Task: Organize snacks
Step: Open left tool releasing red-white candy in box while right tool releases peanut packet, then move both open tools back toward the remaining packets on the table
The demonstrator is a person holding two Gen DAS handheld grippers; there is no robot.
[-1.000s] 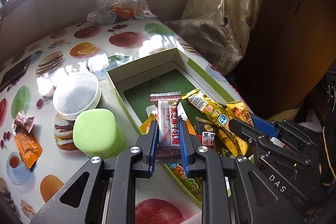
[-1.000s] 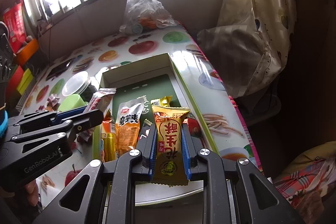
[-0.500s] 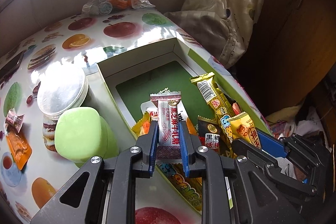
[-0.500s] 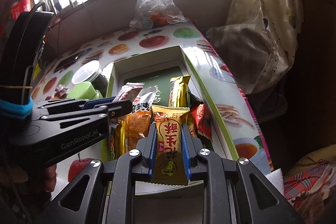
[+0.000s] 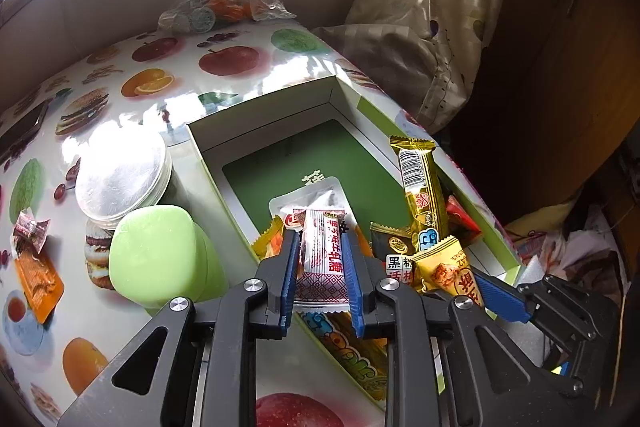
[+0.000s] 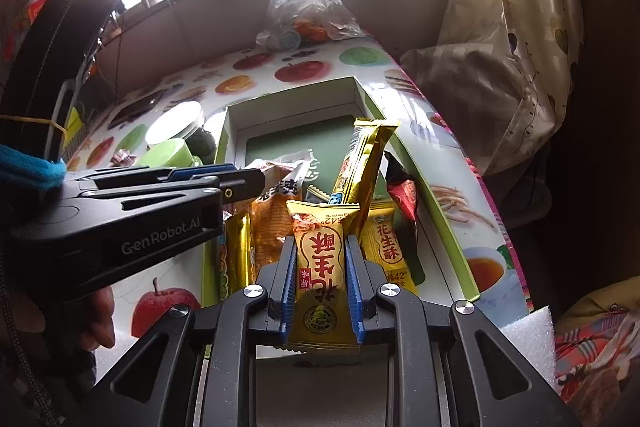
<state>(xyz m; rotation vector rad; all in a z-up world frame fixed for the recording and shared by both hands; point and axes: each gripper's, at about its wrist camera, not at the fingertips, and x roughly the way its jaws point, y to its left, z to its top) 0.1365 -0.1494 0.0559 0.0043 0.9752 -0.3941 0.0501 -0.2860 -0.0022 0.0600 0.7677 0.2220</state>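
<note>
So there's a fruit-print table (image 5: 224, 83) with an open green box (image 5: 320, 151) along its right edge, snacks piled at the box's near end. Left gripper (image 5: 322, 259) is clamped on a white-and-red candy bar (image 5: 323, 259) over that pile, jaws easing apart; right gripper (image 6: 320, 279) is pinching a yellow peanut-crisp packet (image 6: 322, 267) at the near edge.

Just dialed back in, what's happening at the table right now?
A person is sorting snacks into the green box with two handheld grippers. The left gripper is shut on a white-and-red candy packet; the right gripper is shut on a yellow peanut-crisp packet. Both hang over the near end of the box, where several packets already lie. Neither packet is released yet. A green tub stands beside the box.
</note>
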